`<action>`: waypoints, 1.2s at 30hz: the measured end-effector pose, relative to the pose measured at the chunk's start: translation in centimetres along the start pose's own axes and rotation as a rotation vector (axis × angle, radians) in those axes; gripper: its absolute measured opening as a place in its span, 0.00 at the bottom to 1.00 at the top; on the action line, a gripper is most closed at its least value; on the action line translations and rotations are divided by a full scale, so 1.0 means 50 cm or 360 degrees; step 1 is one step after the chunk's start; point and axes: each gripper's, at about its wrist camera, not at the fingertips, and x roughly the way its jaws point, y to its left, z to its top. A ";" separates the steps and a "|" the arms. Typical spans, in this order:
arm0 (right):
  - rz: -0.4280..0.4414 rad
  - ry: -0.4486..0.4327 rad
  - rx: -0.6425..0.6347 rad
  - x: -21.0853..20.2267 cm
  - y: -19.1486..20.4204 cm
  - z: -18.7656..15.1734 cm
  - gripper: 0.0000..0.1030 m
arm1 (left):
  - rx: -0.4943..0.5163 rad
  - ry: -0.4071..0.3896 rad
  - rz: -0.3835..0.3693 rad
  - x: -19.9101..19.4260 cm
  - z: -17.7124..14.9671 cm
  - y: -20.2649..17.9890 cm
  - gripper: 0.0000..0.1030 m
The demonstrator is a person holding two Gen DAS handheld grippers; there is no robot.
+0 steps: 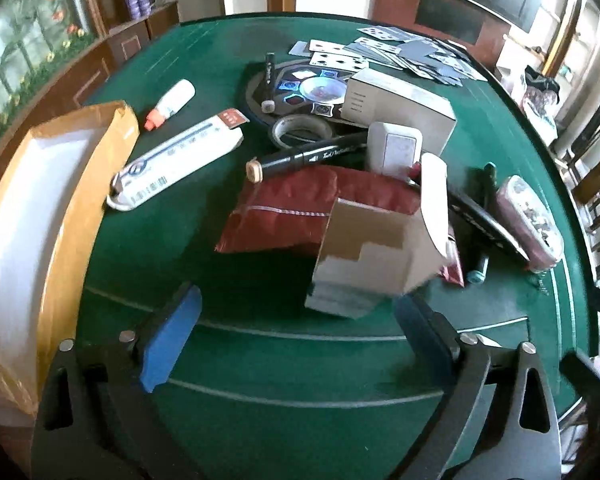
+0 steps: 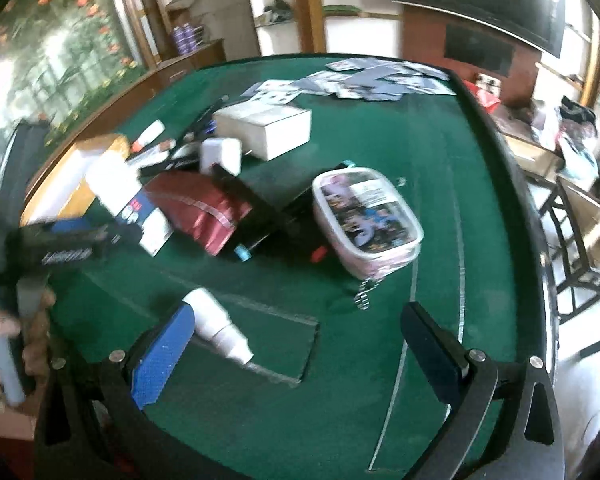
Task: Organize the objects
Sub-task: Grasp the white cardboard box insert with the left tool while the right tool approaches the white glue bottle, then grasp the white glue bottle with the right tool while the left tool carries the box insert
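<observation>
Your left gripper (image 1: 298,334) had its fingers wide apart over the green tabletop (image 1: 260,380), gripping nothing; a small cardboard box (image 1: 374,252) sat tilted just ahead. Your right gripper (image 2: 296,344) also stood open, a white bottle (image 2: 218,326) beside its blue pad. The barcode label on the long white pack (image 1: 176,162) was too blurry to read.

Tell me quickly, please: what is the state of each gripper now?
Left gripper: open, holding nothing; a cardboard box sits just ahead.
Right gripper: open, holding nothing; a white bottle lies beside one pad.
</observation>
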 end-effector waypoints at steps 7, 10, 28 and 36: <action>0.0123 0.0097 -0.0150 0.021 0.043 -0.012 0.74 | 0.0053 0.0092 -0.0077 0.047 0.004 -0.005 0.33; 0.0207 0.0160 -0.0211 0.038 0.060 -0.015 0.62 | 0.0018 0.0107 -0.0149 0.039 -0.001 0.007 0.33; 0.0182 0.0305 -0.0476 0.132 0.115 0.000 0.25 | 0.0022 0.0160 -0.0101 -0.029 -0.018 0.037 0.33; 0.0239 0.0267 -0.0380 0.118 0.123 0.020 0.25 | 0.0070 0.0131 -0.0086 -0.049 -0.011 0.044 0.33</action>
